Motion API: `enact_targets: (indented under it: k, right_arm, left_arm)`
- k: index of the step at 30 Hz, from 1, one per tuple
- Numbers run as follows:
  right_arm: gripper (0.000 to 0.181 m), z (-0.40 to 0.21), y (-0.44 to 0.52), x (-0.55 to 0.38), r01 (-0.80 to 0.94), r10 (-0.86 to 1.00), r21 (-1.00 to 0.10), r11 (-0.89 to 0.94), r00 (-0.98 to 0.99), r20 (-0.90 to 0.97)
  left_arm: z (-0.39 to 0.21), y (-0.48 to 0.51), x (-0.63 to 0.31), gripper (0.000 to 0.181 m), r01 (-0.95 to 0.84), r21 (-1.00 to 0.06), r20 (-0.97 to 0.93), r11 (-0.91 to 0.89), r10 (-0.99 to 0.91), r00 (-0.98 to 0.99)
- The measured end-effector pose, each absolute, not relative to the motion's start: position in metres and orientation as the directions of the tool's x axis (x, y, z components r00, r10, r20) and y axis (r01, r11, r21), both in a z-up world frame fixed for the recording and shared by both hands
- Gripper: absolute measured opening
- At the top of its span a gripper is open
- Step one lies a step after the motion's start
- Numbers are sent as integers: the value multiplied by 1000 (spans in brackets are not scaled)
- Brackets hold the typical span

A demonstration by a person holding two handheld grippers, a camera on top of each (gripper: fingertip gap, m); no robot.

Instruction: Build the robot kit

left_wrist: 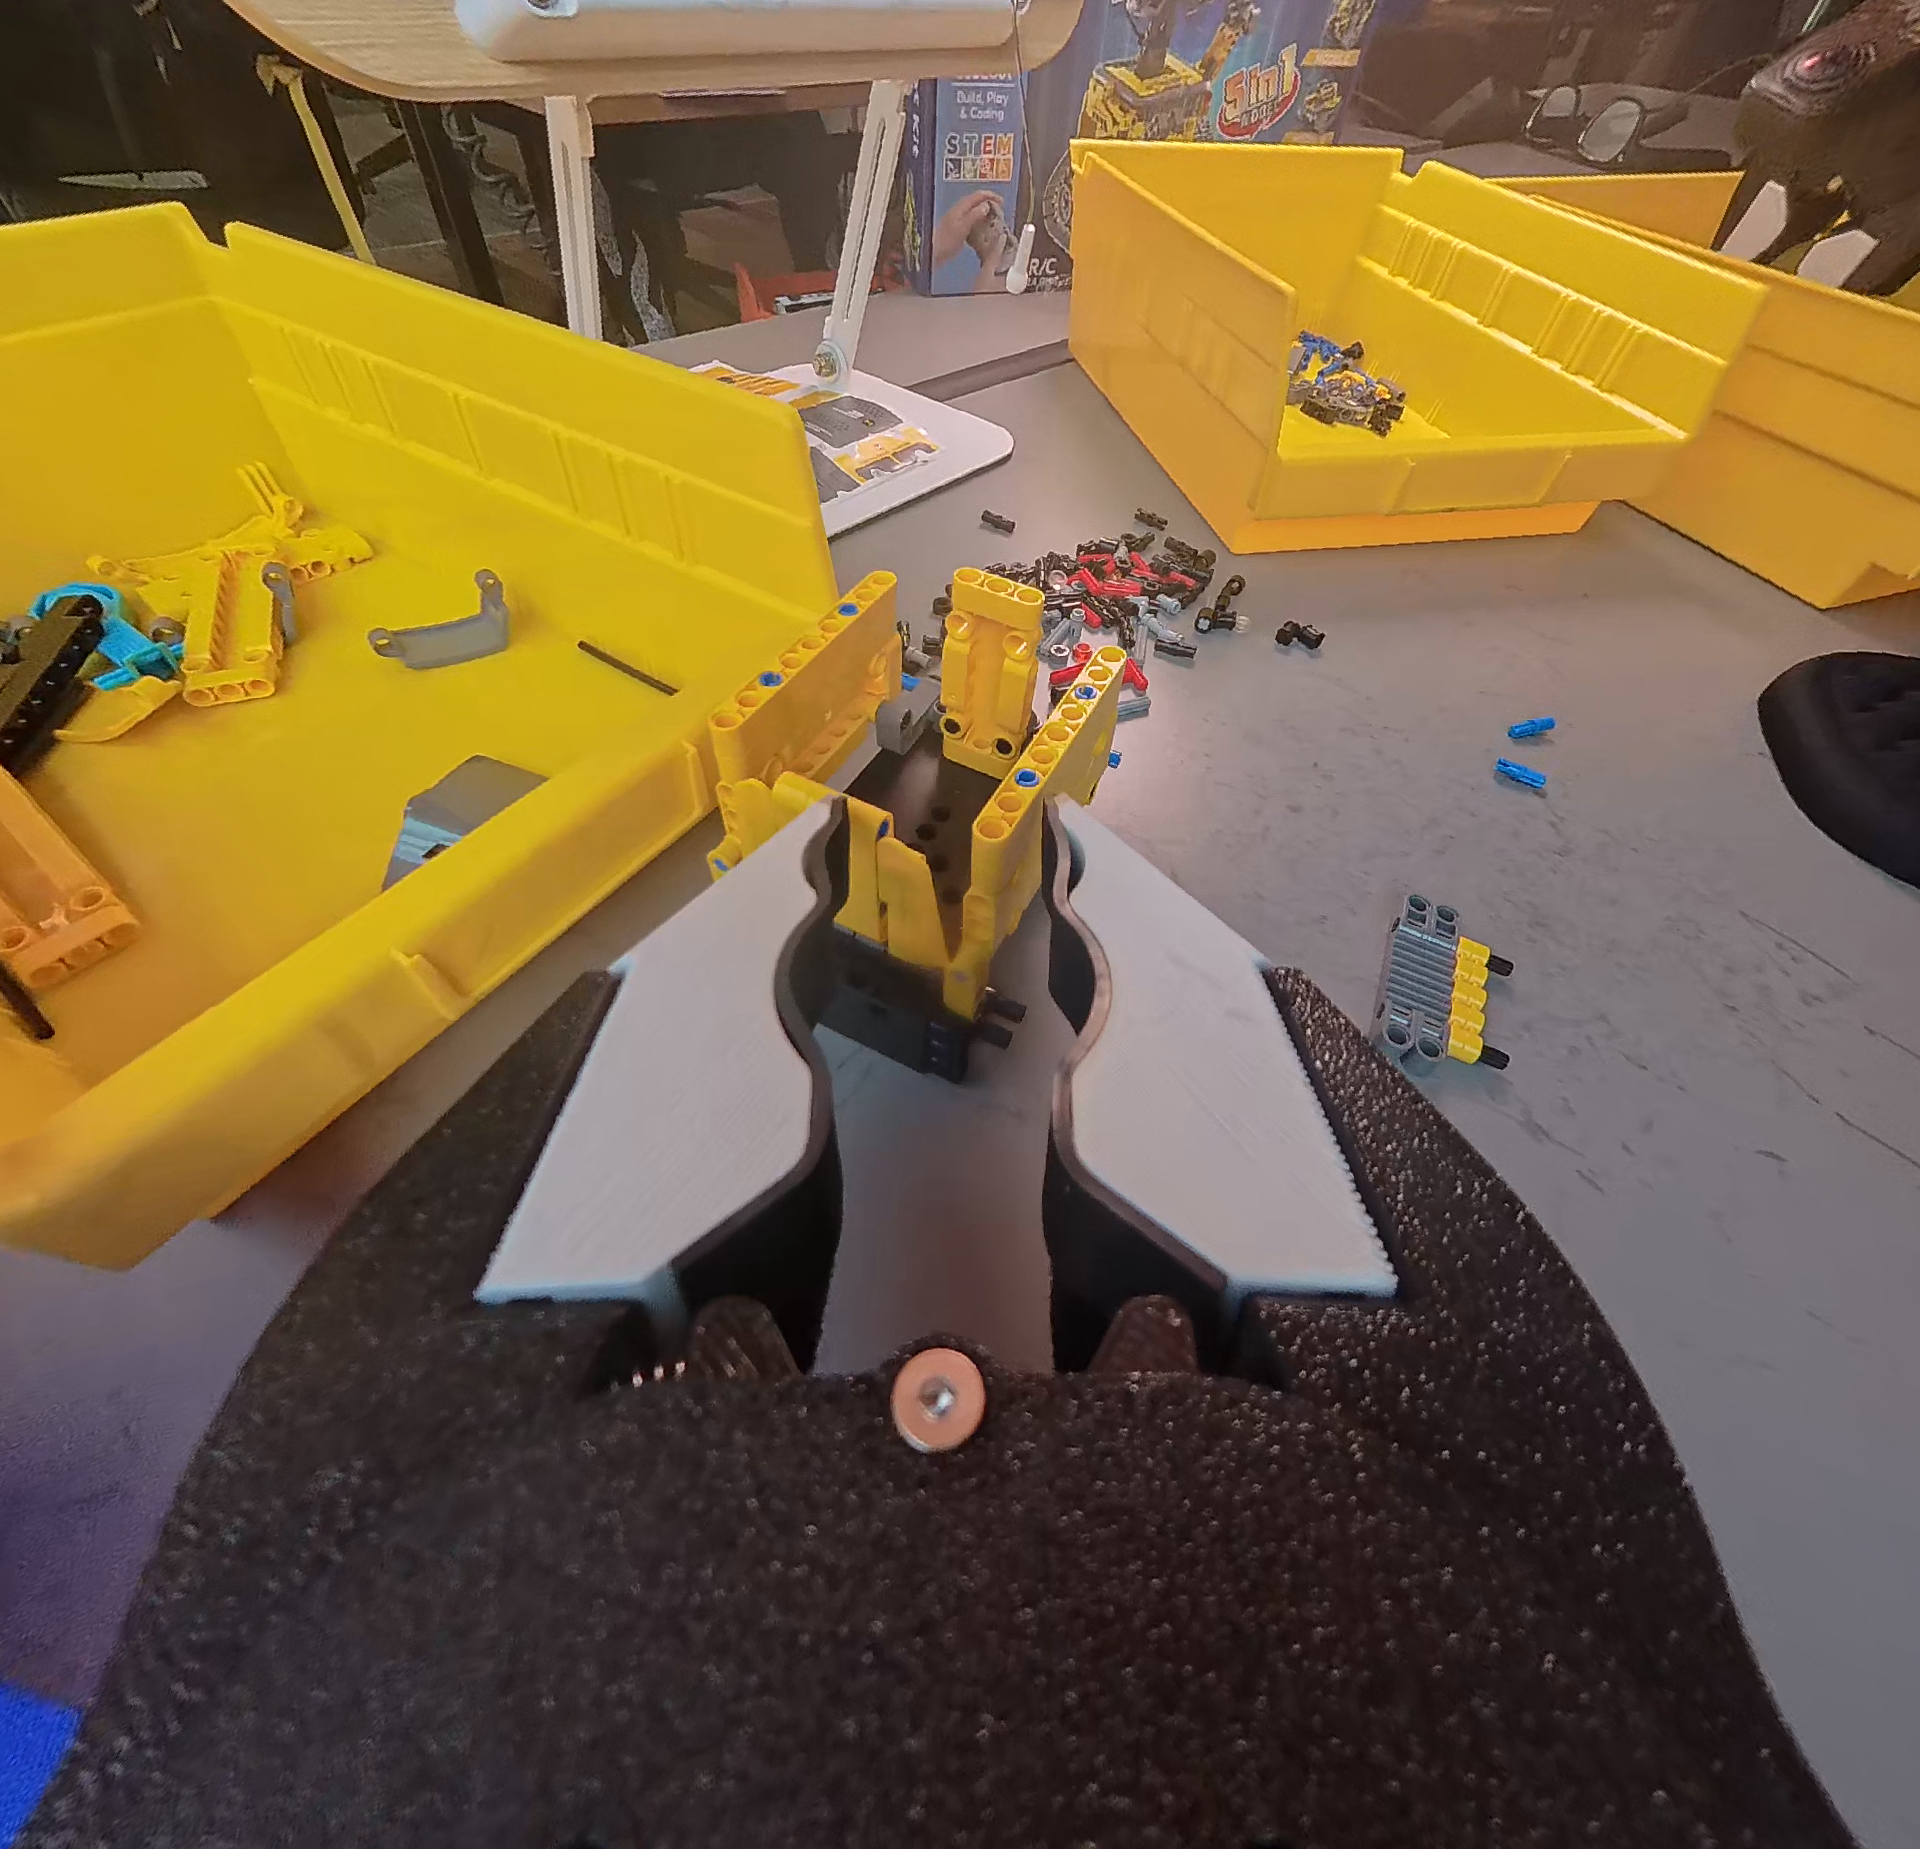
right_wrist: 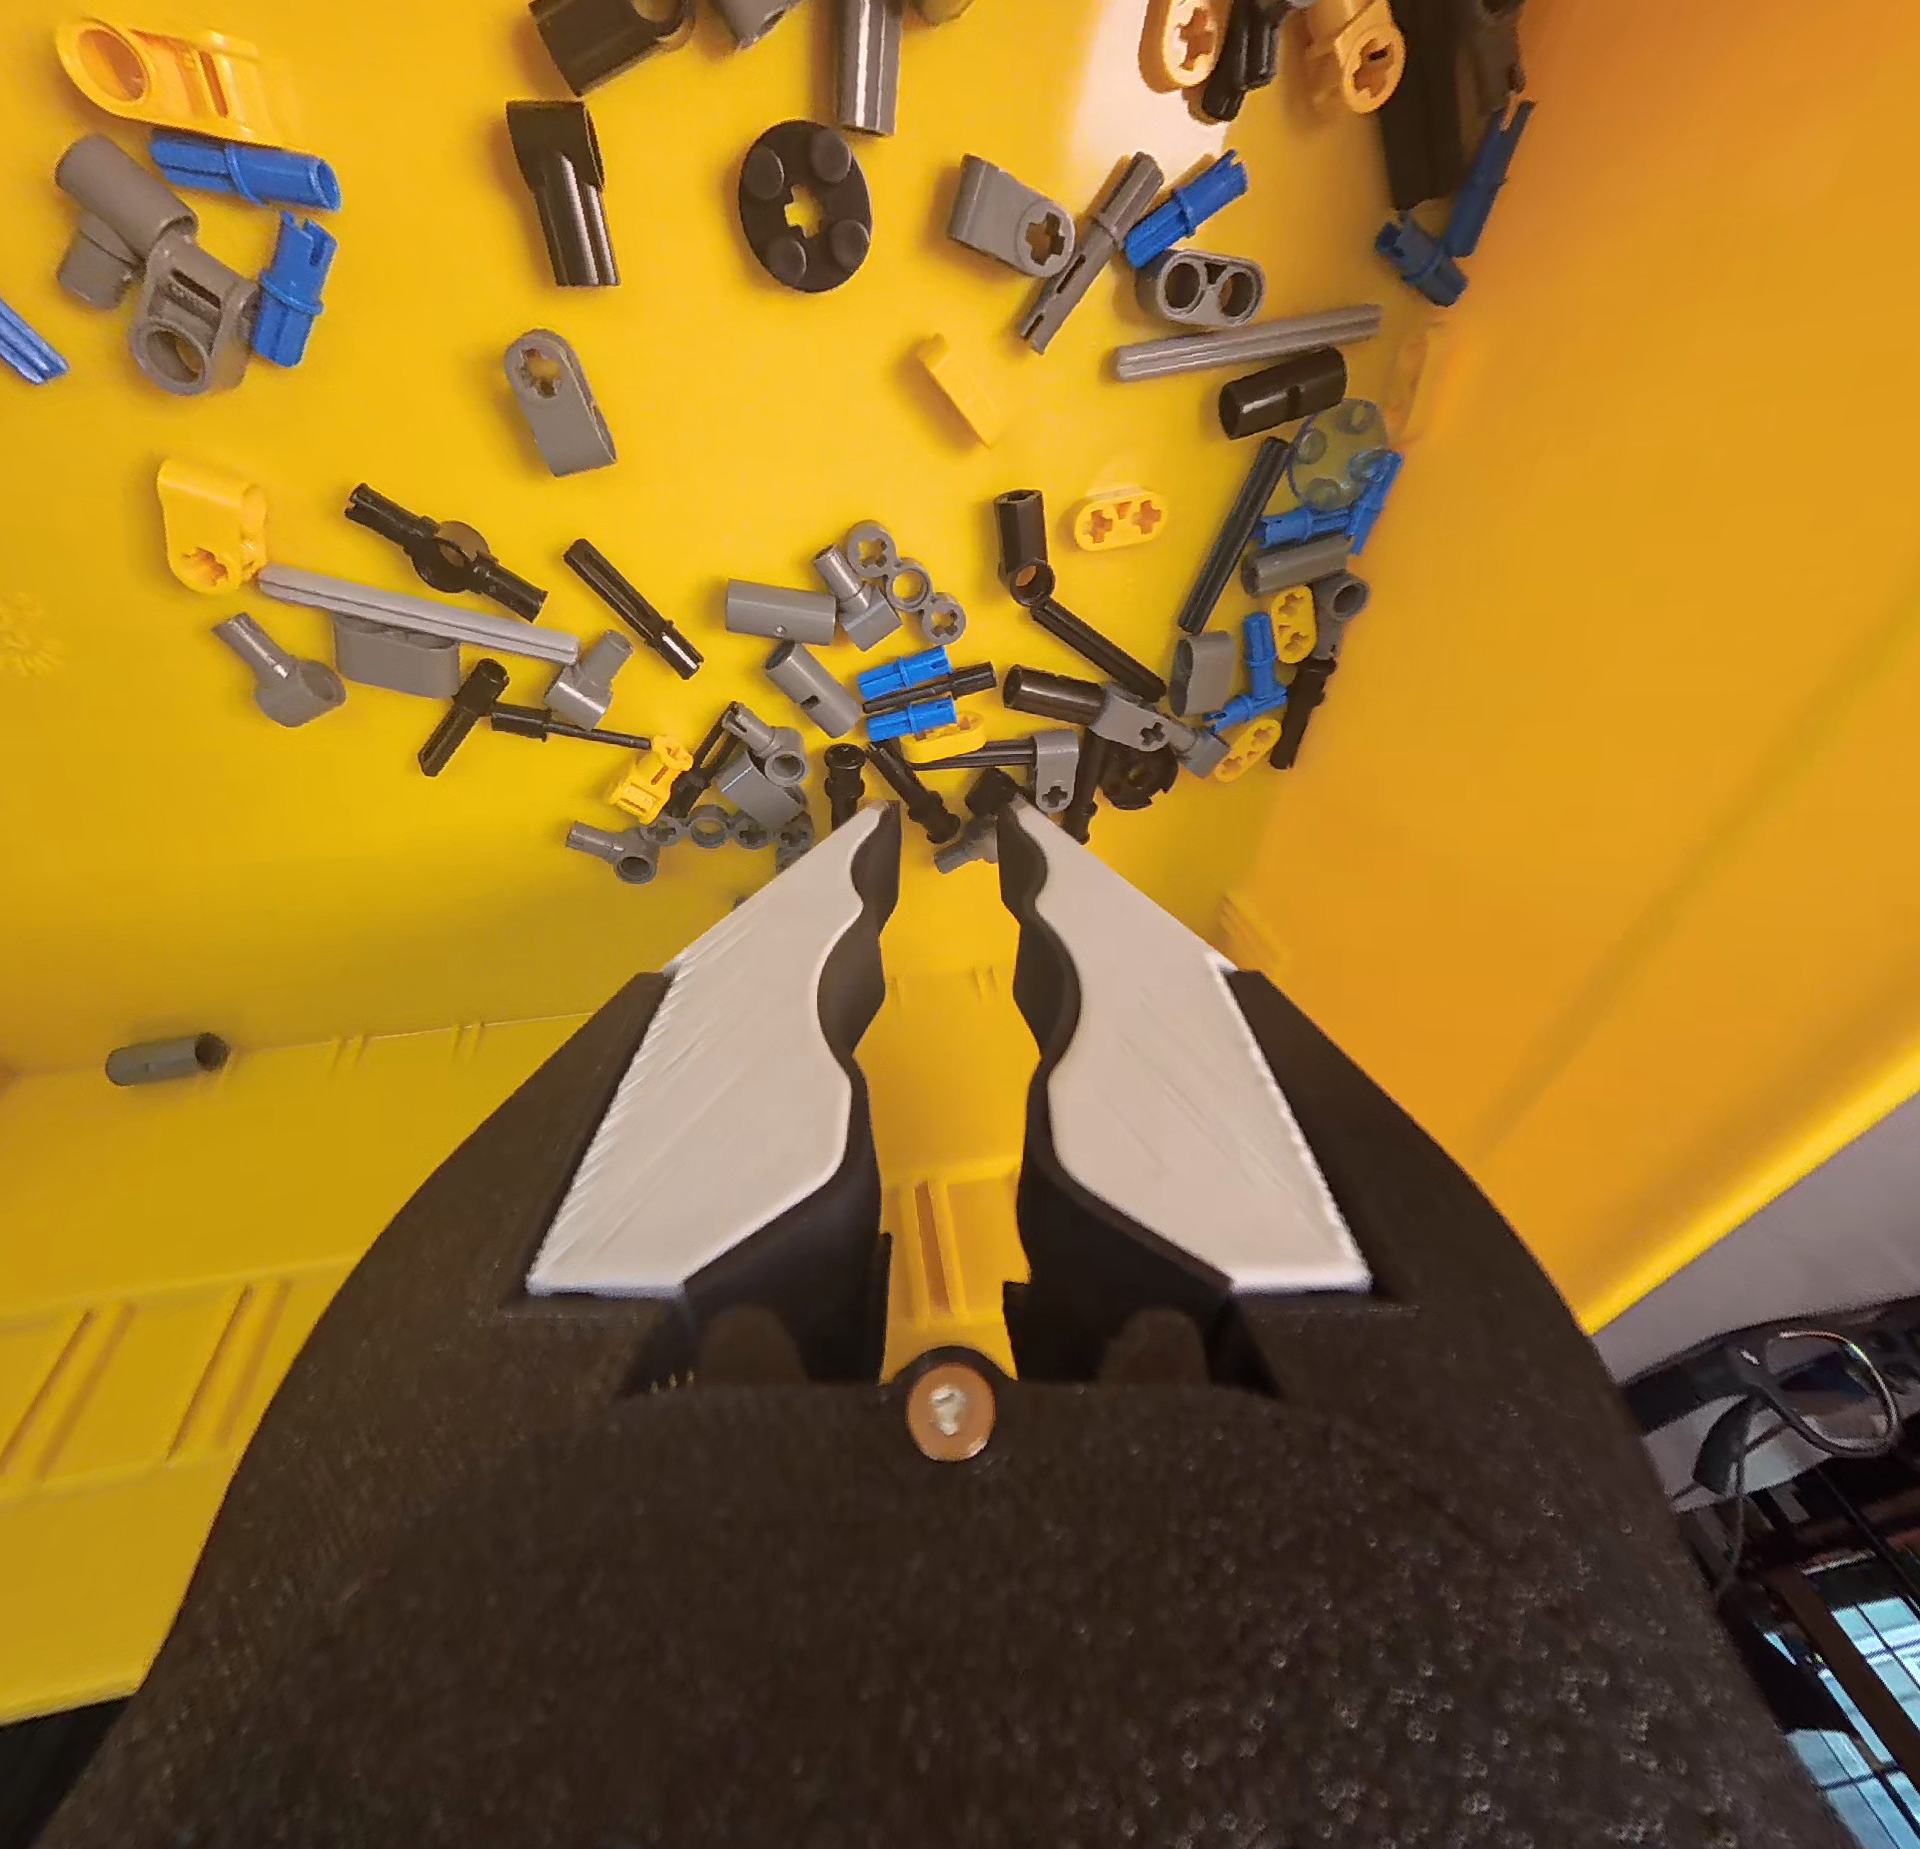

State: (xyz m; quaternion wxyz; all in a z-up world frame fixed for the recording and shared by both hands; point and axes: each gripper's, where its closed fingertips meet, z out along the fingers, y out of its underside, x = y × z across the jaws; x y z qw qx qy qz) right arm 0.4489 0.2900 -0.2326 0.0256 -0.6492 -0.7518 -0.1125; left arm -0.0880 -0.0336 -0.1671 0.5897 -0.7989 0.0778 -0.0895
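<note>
We see the left hand-held gripper (left_wrist: 940, 823) closed around a yellow and black model (left_wrist: 935, 864) that stands on the grey tabletop (left_wrist: 1455, 1176); both fingers press its sides. A yellow bin (left_wrist: 312, 864) with some parts lies just to the left, and a heap of small pins (left_wrist: 1122, 584) lies beyond the model. A small grey and yellow block (left_wrist: 1439, 984) lies to the right, apart from it.

The right hand-held gripper (right_wrist: 948, 823) is inside another bin (right_wrist: 1558, 760), with only a narrow gap between its fingers. It holds nothing, and its tips are just beside black pegs (right_wrist: 914, 786) and grey connectors (right_wrist: 769, 771)
</note>
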Motion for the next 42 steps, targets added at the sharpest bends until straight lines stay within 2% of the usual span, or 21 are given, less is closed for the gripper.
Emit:
enact_targets:
  k: [5, 14, 23, 30, 32, 36, 42]
  right_arm:
    - [13, -232, 292, 447, 986, 978, 126, 108, -129, 167]
    - [15, -232, 283, 445, 967, 951, 161, 196, -227, 208]
    - [16, -232, 275, 451, 967, 958, 162, 195, -223, 179]
    - [42, -231, 284, 449, 970, 950, 162, 181, -215, 228]
    - [39, -230, 284, 447, 970, 948, 154, 187, -220, 231]
    - [24, -229, 277, 448, 973, 958, 144, 181, -207, 198]
    - [15, -235, 272, 452, 982, 980, 132, 131, -149, 135]
  left_arm:
    - [-167, -34, -88, 36, -17, -956, 54, -293, -232, 971]
    - [-167, -34, -87, 38, -23, -956, 49, -292, -237, 970]
    - [-167, -34, -87, 38, -24, -956, 48, -292, -236, 971]
    - [-167, -34, -87, 37, -23, -956, 49, -292, -237, 970]
    - [-167, -34, -87, 38, -22, -956, 50, -292, -237, 970]
    - [-167, -34, -87, 38, -20, -956, 53, -293, -238, 970]
    - [-167, -34, -87, 38, -20, -956, 53, -293, -238, 970]
